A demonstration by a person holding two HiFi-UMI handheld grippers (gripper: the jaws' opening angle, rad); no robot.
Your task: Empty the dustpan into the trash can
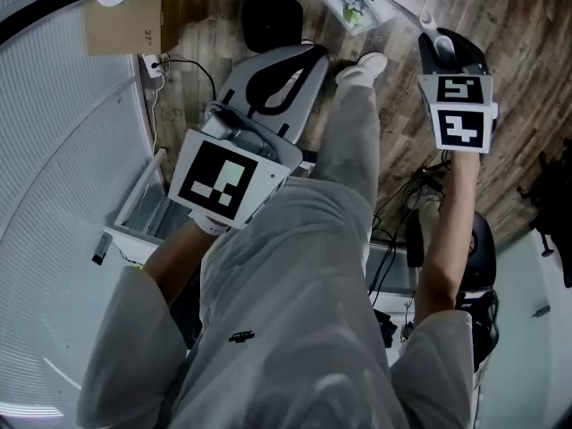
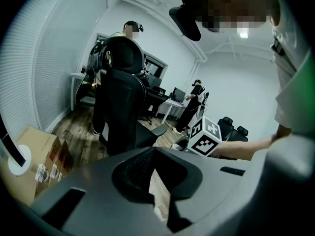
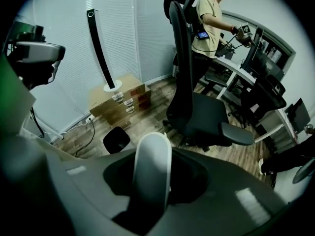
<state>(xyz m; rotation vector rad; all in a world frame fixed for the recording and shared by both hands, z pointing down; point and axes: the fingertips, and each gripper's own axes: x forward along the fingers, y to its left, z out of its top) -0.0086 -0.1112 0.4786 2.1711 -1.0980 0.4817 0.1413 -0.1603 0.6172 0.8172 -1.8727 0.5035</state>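
Note:
The dustpan (image 1: 355, 3) lies on the wood floor at the top of the head view, holding greenish and white scraps. Its white handle (image 1: 427, 23) runs down-right into my right gripper (image 1: 440, 47). In the right gripper view the handle (image 3: 151, 166) fills the gap of that gripper (image 3: 150, 181), whose jaws are shut on it. The black trash can (image 1: 273, 21) stands left of the dustpan and shows beyond the jaws (image 3: 116, 139). My left gripper (image 1: 281, 83) hovers just below the can, its jaws (image 2: 160, 195) apart with only floor between them.
A cardboard box (image 1: 125, 16) sits by the curved white wall, with a power strip and cable (image 1: 152, 65) beside it. My white shoe (image 1: 362, 65) stands between the grippers. A black office chair (image 3: 197, 112) and desks stand farther off, with people near them.

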